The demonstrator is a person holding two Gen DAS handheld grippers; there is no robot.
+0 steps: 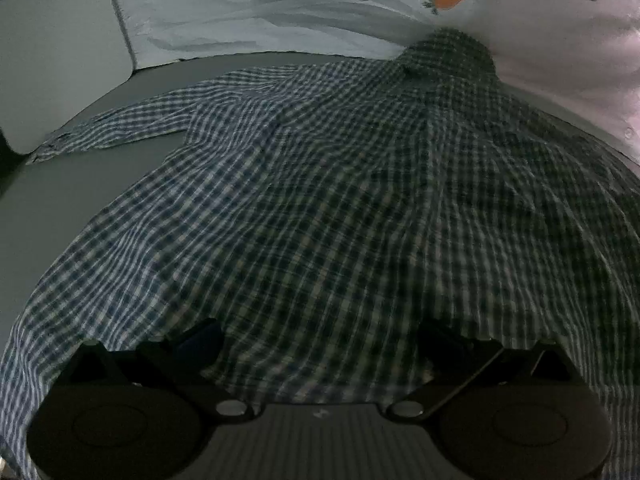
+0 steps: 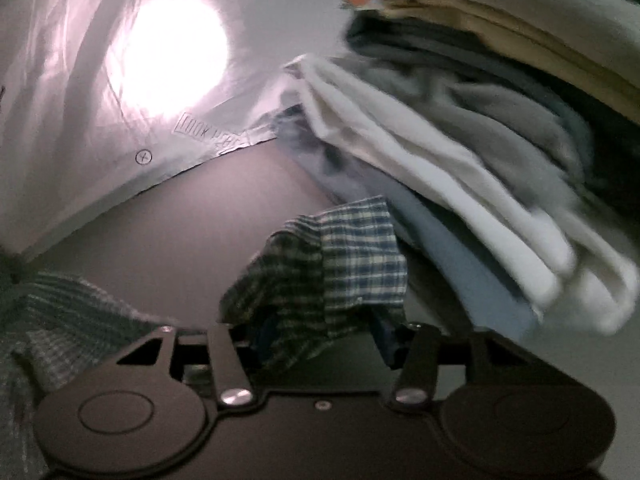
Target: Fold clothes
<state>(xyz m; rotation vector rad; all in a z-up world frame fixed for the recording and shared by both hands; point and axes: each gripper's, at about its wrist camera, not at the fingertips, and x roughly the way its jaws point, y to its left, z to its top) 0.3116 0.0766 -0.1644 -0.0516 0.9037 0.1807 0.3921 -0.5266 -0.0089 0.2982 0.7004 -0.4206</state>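
Right gripper [image 2: 320,332]: fingers clamped on a bunched sleeve cuff [image 2: 340,264] of the plaid shirt [image 1: 340,200]. Left gripper [image 1: 320,344]: fingers spread wide over the shirt's hem, nothing pinched. Shirt lies flat on the grey surface [image 1: 80,200], collar away from the left gripper, other sleeve stretched off beside the body. Risks: thin pinch, cuff could slip; the clothes stack [image 2: 460,140] sits just beside the cuff, a swing could snag it; unpinned hem may drag.

Carrot-print sheet [image 1: 280,20] behind grey tabletop [image 1: 60,208].
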